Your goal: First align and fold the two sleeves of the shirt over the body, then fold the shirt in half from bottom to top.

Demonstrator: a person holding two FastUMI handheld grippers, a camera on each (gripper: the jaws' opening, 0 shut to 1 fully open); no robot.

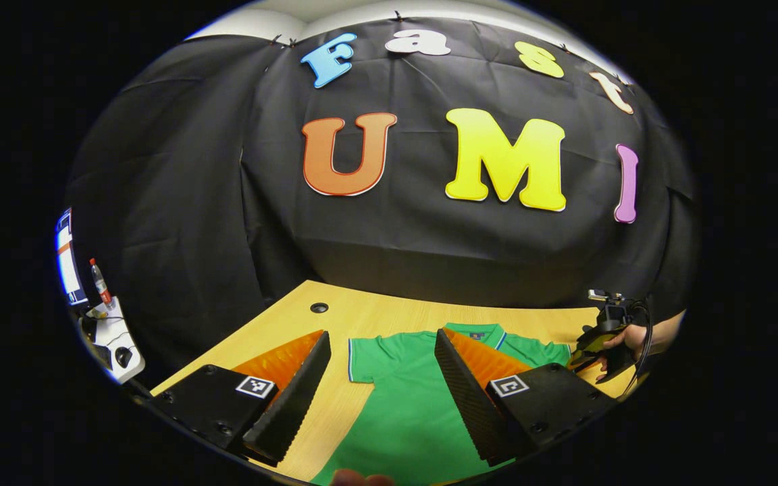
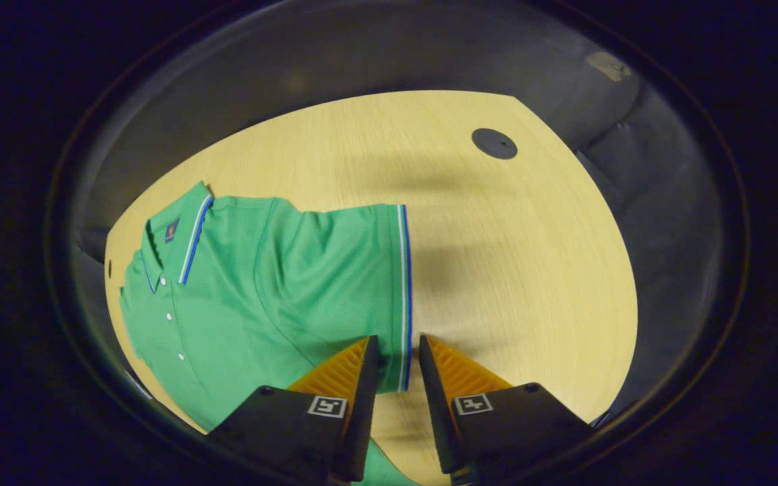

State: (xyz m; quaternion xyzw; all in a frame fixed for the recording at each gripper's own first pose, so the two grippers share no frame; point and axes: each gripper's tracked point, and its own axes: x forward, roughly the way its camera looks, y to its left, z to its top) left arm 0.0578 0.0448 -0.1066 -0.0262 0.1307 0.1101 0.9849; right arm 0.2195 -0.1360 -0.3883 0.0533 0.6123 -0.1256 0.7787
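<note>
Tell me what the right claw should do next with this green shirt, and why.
Probably close the right claw on the striped cuff of the sleeve of the green polo shirt. Its fingers straddle the cuff's edge with a narrow gap, and the sleeve lies flat and unfolded on the light wooden table.

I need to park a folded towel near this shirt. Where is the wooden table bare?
Bare wood lies between the sleeve cuff and the round cable grommet, and beyond the collar. The green polo shirt crowds the near side.
</note>
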